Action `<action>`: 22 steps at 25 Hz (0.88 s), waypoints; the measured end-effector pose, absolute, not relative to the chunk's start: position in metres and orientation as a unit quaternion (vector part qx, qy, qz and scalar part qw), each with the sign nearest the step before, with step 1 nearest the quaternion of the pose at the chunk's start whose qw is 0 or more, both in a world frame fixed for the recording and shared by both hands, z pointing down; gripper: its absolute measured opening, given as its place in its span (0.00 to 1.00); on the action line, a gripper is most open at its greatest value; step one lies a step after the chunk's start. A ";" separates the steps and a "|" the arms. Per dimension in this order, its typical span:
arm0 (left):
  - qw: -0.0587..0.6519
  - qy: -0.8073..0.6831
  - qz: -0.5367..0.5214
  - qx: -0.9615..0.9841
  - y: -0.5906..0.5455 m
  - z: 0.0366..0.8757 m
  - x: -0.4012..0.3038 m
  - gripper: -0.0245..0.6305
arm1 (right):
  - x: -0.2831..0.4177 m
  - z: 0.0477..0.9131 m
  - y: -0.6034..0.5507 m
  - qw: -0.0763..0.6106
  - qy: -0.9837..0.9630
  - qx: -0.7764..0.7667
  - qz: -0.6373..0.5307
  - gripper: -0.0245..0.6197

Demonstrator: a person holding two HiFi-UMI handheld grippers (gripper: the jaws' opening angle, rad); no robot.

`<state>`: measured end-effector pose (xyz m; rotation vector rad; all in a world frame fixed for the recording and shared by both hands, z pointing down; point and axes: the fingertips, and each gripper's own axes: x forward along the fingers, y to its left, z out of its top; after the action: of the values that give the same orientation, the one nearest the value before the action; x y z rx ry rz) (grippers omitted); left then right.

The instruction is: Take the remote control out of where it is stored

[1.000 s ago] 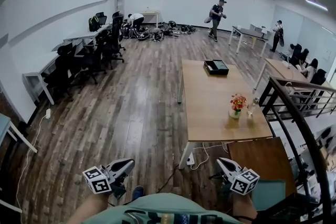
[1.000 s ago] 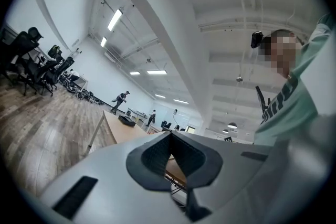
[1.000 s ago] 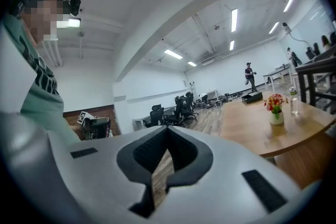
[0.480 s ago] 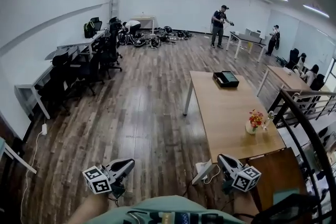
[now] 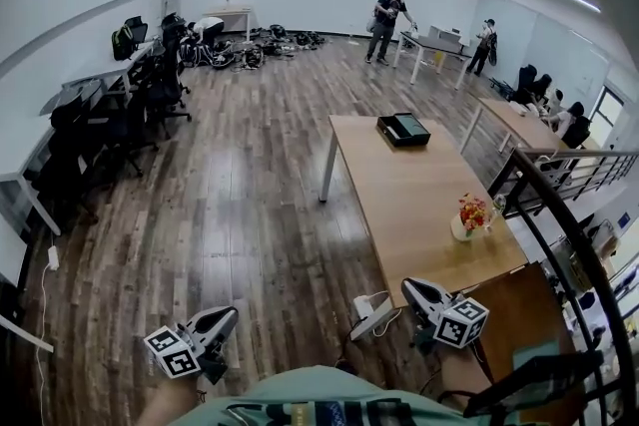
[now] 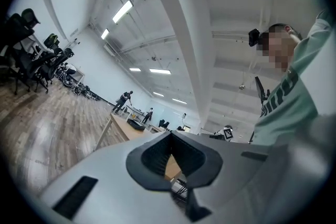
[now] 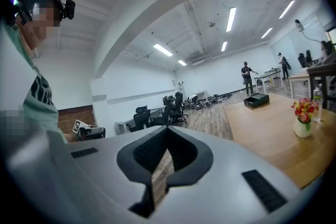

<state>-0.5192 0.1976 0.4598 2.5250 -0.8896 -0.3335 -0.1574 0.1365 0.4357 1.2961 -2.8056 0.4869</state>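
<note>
- A row of dark office chairs [image 5: 100, 125] stands along the left wall, well apart from everything the task needs.
- The left gripper [image 5: 228, 316] is held low at the bottom left, over bare wooden floor [image 5: 230, 205]. In the left gripper view its fingers [image 6: 152, 157] are pressed together with nothing between them.
- A white power strip [image 5: 371, 312] lies on the floor between the two grippers, at the near end of the counter [image 5: 399, 195].
- A black open box [image 5: 403, 129] sits alone at the far end of the long counter. The remote control shows in no view. The box is probably where it is stored, so neither the remote's place nor its long axis can be told yet.
- The right gripper [image 5: 411, 289] hangs just off the counter's near end. Its fingers [image 7: 184, 152] are also closed together and empty. The box lies ahead of both grippers and a little to the right of the left one, and the right hand is the nearer.
- A vase of flowers [image 5: 469, 214] stands on the near right part of the counter, beside the likely path to the box. The whole length of the counter must be covered first.
- A dark railing [image 5: 559, 205] curves down the right side, and people [image 5: 384, 13] stand far off at the back.
</note>
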 end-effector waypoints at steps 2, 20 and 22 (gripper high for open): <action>0.223 -0.324 -0.116 0.912 0.182 0.461 -0.517 0.03 | -0.156 0.437 0.119 0.005 -0.898 0.410 0.156 0.04; 0.179 -0.307 -0.085 0.931 -0.039 0.422 -0.301 0.03 | 0.036 0.432 -0.075 -0.033 -0.903 0.405 0.140 0.04; 0.180 -0.286 -0.069 0.939 -0.059 0.425 -0.267 0.03 | 0.059 0.433 -0.086 -0.034 -0.901 0.411 0.135 0.04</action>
<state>-0.2669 -0.0592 0.4253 2.6520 -0.8085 -0.1961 0.0588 -0.0858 0.4330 1.3202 -2.8939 0.4338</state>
